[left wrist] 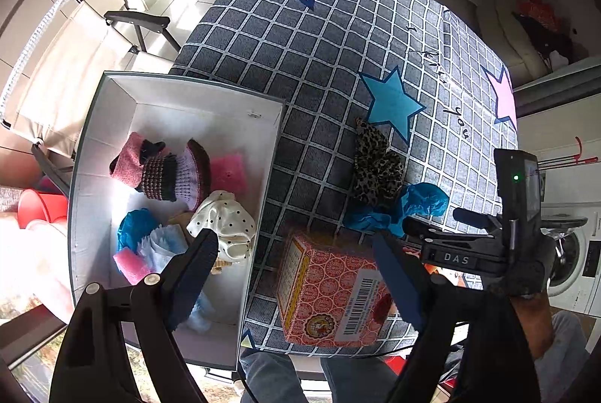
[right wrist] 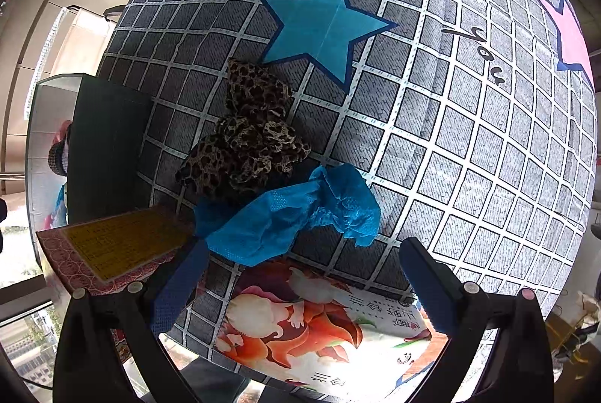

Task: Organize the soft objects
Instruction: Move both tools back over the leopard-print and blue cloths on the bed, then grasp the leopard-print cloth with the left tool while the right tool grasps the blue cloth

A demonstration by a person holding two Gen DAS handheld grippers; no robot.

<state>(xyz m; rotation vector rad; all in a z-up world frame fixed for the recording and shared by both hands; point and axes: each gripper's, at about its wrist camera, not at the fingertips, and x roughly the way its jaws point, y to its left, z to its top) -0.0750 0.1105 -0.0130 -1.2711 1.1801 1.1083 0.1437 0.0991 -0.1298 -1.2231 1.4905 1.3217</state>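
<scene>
1. The blue crumpled cover (right wrist: 293, 215) lies on the table (right wrist: 469, 140), just ahead of the right gripper (right wrist: 300, 286) and a little toward its left finger; its long axis runs roughly across the gap between the two fingers, slanting up to the right.
2. The leopard-print cloth (right wrist: 248, 136) sits just beyond the blue cover, touching or overlapping its far edge, so it is the farther of the two loose soft things.
3. The right gripper is spread wide with nothing between its fingers, pointing steeply down at the cover. It is plainly the nearer one.
4. The left gripper (left wrist: 296, 275) is also spread and empty, straddling the wall of the white box (left wrist: 270, 155), one finger over its inside.
5. That box holds a knitted pink-and-purple piece (left wrist: 165, 174), a pink sponge-like pad (left wrist: 229, 174), a white dotted cloth (left wrist: 225, 222), another blue cover (left wrist: 135, 226) and pale blue fabric (left wrist: 165, 245).
6. A red patterned carton (left wrist: 330, 294) stands between the box and the loose items; a printed bag (right wrist: 323, 324) lies under the right gripper.
</scene>
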